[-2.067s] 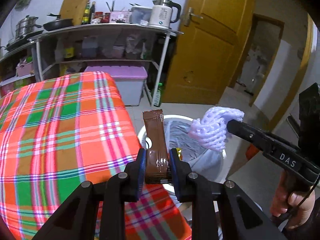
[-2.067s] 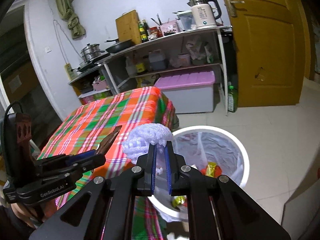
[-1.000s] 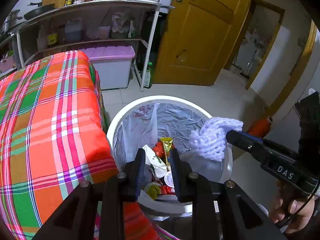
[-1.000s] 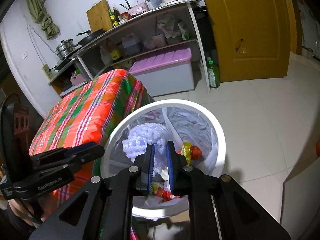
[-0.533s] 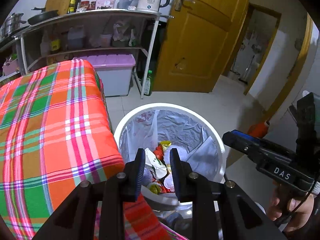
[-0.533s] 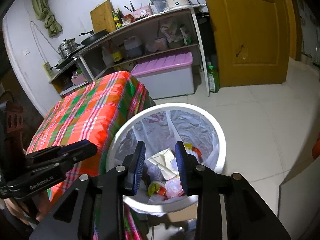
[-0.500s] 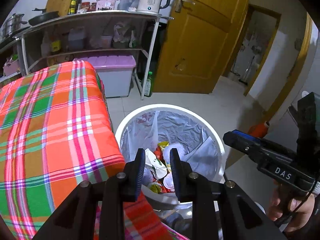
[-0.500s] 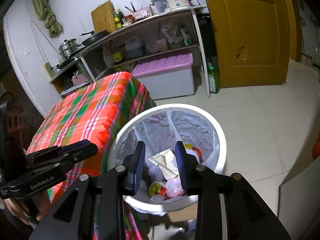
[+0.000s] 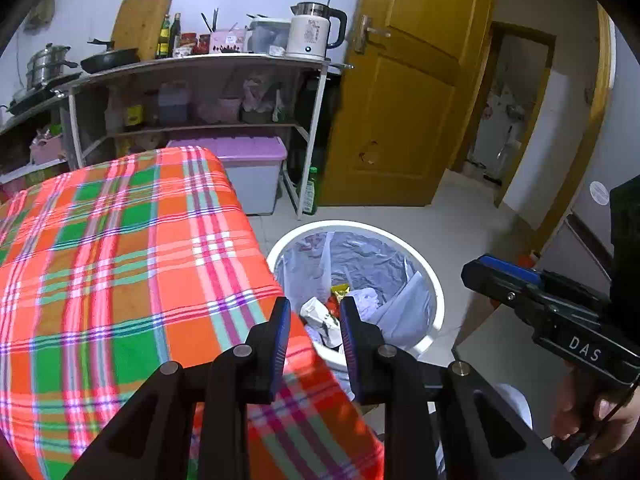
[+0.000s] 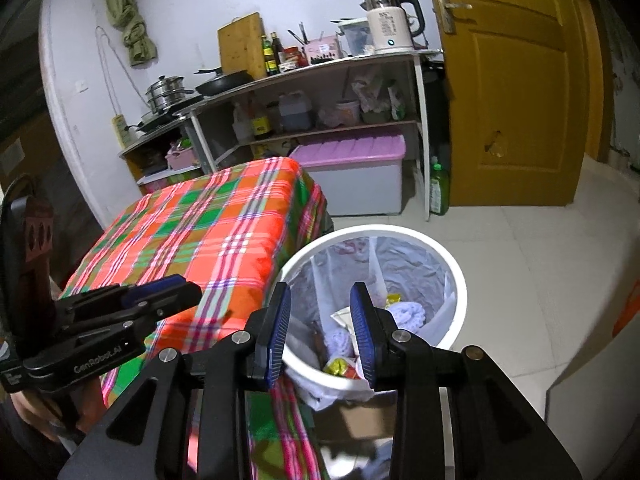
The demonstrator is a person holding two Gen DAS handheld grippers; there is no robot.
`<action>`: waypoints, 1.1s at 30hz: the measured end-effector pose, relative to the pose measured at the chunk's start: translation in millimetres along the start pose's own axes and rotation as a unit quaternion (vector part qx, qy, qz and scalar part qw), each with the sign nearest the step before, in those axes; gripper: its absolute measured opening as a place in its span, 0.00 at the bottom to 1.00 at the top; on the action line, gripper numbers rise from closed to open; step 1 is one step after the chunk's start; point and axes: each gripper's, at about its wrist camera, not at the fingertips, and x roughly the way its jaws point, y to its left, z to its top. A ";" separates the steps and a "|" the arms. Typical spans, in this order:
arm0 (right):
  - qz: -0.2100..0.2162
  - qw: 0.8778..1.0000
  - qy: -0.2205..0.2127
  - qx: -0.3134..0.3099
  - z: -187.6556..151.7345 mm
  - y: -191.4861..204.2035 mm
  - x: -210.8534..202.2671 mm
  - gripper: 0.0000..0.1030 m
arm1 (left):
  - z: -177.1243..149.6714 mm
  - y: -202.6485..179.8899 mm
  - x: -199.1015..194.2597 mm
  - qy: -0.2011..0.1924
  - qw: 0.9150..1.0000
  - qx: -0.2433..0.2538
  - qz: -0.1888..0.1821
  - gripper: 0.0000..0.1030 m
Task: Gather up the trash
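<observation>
The left tongs point(image 9: 313, 326) stand with a gap between their blue pads and nothing in it; they hang over the corner of the table point(image 9: 120, 264) where it meets the bin. The right tongs point(image 10: 320, 330) are spread wider, also empty, having let their jaws apart within the last moment, and they point down into the mouth of the white bin point(image 10: 456, 276). Each tool shows in the other's camera: the left one low at the left edge of the right wrist view, the right one at the right edge of the left wrist view, gripped by a hand point(image 9: 592, 416).

The trash lies inside the bin, on its grey plastic liner point(image 10: 416, 264): a pale purple foam net point(image 10: 408, 314), a white wrapper point(image 9: 318, 312), yellow and red packets point(image 10: 340, 366). The bin stands on the floor, just beside the table's end, its rim close to the hanging cloth.

The table is covered by an orange, green and pink plaid cloth point(image 10: 208, 236) with nothing on it. Behind it a metal shelf rack point(image 9: 208, 64) runs along the wall, carrying a white electric kettle point(image 9: 312, 36), a wooden cutting board point(image 9: 142, 22), bottles, a black pan point(image 9: 110, 58) and a steel pot point(image 9: 42, 66). Beneath the rack sits a grey storage box with a lilac lid point(image 10: 352, 176), and a green bottle point(image 10: 439, 190) stands by the rack's leg. A yellow-brown wooden door point(image 10: 516, 80) fills the right side, and the floor is pale tile point(image 10: 540, 240).
</observation>
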 end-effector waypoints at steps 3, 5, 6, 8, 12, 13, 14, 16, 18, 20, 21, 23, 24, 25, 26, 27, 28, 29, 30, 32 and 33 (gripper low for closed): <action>0.005 1.000 -0.003 -0.007 -4.9 8.5 -7.9 0.31 | -5.8 1.7 -12.1 -0.006 1.000 0.001 0.004 0.24; 0.005 1.000 -0.004 -0.012 -9.3 12.5 -13.4 0.31 | -9.9 2.0 -20.1 -0.010 1.000 0.000 0.008 0.24; 0.005 1.000 -0.004 -0.013 -11.1 13.7 -15.5 0.31 | -12.4 1.8 -23.1 -0.011 1.000 0.000 0.009 0.24; 0.005 1.000 -0.004 -0.015 -15.2 16.9 -19.6 0.31 | -17.1 1.5 -28.6 -0.011 1.000 0.001 0.011 0.24; 0.006 1.000 -0.002 -0.017 -23.8 20.6 -27.0 0.31 | -28.5 -1.4 -38.7 -0.011 1.000 0.005 0.016 0.24; 0.006 1.000 -0.001 -0.018 -26.3 21.3 -28.9 0.31 | -30.9 -1.7 -40.5 -0.011 1.000 0.007 0.017 0.24; 0.006 1.000 -0.001 -0.018 -27.9 21.5 -30.4 0.31 | -33.3 -2.3 -42.7 -0.012 1.000 0.008 0.018 0.24; 0.005 1.000 0.000 -0.021 -32.5 24.0 -33.8 0.31 | -37.9 -3.4 -47.2 -0.013 1.000 0.009 0.018 0.24; 0.003 1.000 0.001 -0.023 -36.3 26.2 -36.3 0.31 | -41.8 -5.5 -52.1 -0.015 1.000 0.009 0.019 0.24; 0.005 1.000 0.002 -0.026 -39.7 28.6 -39.2 0.31 | -44.8 -5.9 -55.8 -0.017 1.000 0.009 0.019 0.24; 0.004 1.000 0.001 -0.028 -41.4 30.4 -40.8 0.31 | -47.0 -6.4 -58.6 -0.018 1.000 0.008 0.020 0.24; 0.004 0.999 0.001 -0.032 -43.8 31.8 -43.4 0.31 | -50.1 -7.3 -63.0 -0.021 1.000 0.008 0.022 0.25; 0.004 0.999 0.001 -0.033 -44.9 33.0 -44.5 0.31 | -52.0 -7.2 -64.8 -0.021 1.000 0.007 0.022 0.25; 0.004 0.999 0.000 -0.035 -46.3 34.5 -45.7 0.31 | -53.9 -6.9 -66.5 -0.021 1.000 0.006 0.022 0.25; 0.005 0.999 0.000 -0.036 -47.3 35.4 -46.2 0.31 | -54.8 -6.7 -67.5 -0.021 1.000 0.005 0.022 0.26; 0.006 0.999 0.000 -0.037 -48.5 36.4 -46.9 0.31 | -56.2 -6.2 -68.3 -0.020 0.999 0.003 0.025 0.27; 0.007 0.999 0.000 -0.037 -49.5 36.8 -47.5 0.31 | -57.3 -5.8 -69.2 -0.020 0.999 0.002 0.028 0.28; 0.007 0.999 0.000 -0.039 -50.5 37.3 -48.1 0.31 | -58.2 -5.3 -70.0 -0.020 0.999 0.002 0.029 0.28; 0.007 0.999 0.000 -0.039 -50.7 37.7 -48.4 0.31 | -59.2 -4.6 -70.8 -0.020 0.999 0.001 0.032 0.28; 0.008 0.999 -0.001 -0.039 -51.4 38.3 -48.9 0.31 | -59.6 -3.1 -71.9 -0.021 0.999 -0.002 0.034 0.28; 0.008 0.999 -0.002 -0.039 -52.0 38.5 -49.6 0.31 | -60.1 -2.5 -72.5 -0.022 0.999 -0.002 0.035 0.28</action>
